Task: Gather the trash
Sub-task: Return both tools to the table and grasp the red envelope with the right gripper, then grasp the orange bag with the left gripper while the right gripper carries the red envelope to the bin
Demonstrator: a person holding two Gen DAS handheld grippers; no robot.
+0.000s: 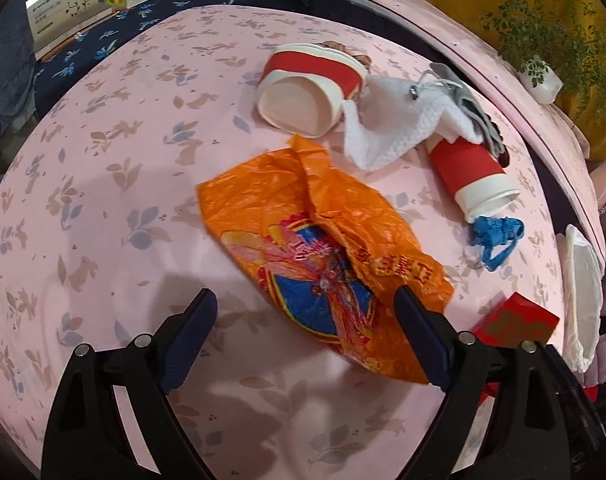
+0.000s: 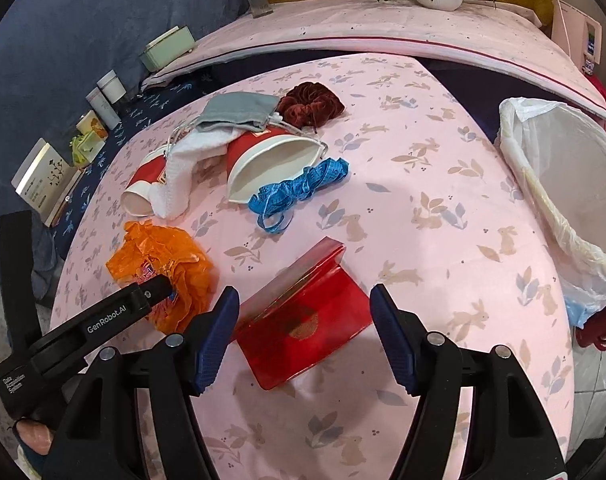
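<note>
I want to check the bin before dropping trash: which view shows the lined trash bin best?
The right wrist view: the lined trash bin shows its open mouth at the table's right edge. The left wrist view shows only a white sliver of it.

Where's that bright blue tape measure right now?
The blue tape measure lies bunched on the pink bedsheet, touching the mouth of the nearer red-and-white paper cup, up the sheet from the red box.

1. Left gripper point(image 1: 305, 308) points down at the pink printed cloth point(image 1: 103, 200), jaws spread wide.
2. Crumpled orange plastic bag point(image 1: 323, 248) lies between the fingers; the right finger overlaps its edge, contact unclear.
3. Beyond the bag: two red-and-white paper cups point(image 1: 311, 88) on their sides, a white cloth point(image 1: 387, 128), and blue tape point(image 1: 497, 236).
</note>
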